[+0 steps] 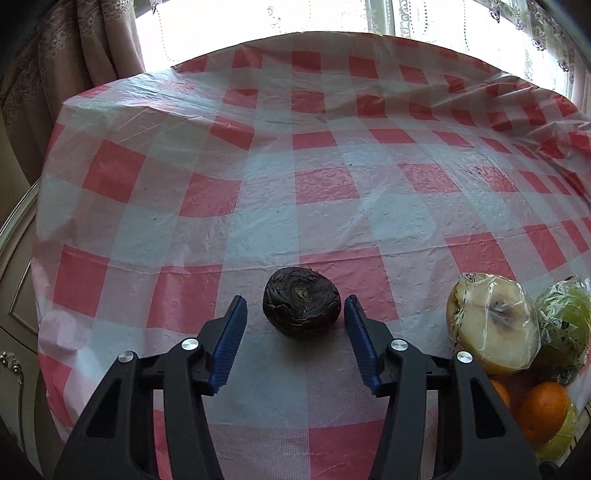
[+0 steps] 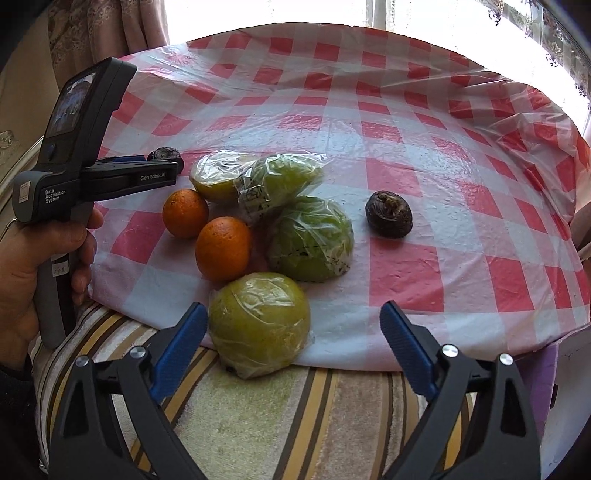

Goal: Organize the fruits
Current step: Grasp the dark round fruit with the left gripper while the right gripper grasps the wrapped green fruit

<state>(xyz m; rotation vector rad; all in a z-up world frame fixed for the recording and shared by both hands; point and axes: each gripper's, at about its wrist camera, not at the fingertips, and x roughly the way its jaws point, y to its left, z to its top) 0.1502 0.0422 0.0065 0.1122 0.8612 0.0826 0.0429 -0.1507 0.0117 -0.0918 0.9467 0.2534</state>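
At lower centre of the left wrist view, the left gripper (image 1: 295,314) is straddling a dark wrinkled fruit (image 1: 301,302) on the checked surface (image 1: 332,184), jaws narrowly apart, not touching. The right gripper (image 2: 293,328) is gaping empty beside a bagged green fruit (image 2: 258,323).

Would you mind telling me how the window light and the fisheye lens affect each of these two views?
Left wrist view: the window behind the table is blown out white, the checked tablecloth shows soft glare, and its squares bulge towards the edges. Right wrist view: the same backlight overexposes the top, highlights glint on the plastic-wrapped green fruit, and the corners fall dark.
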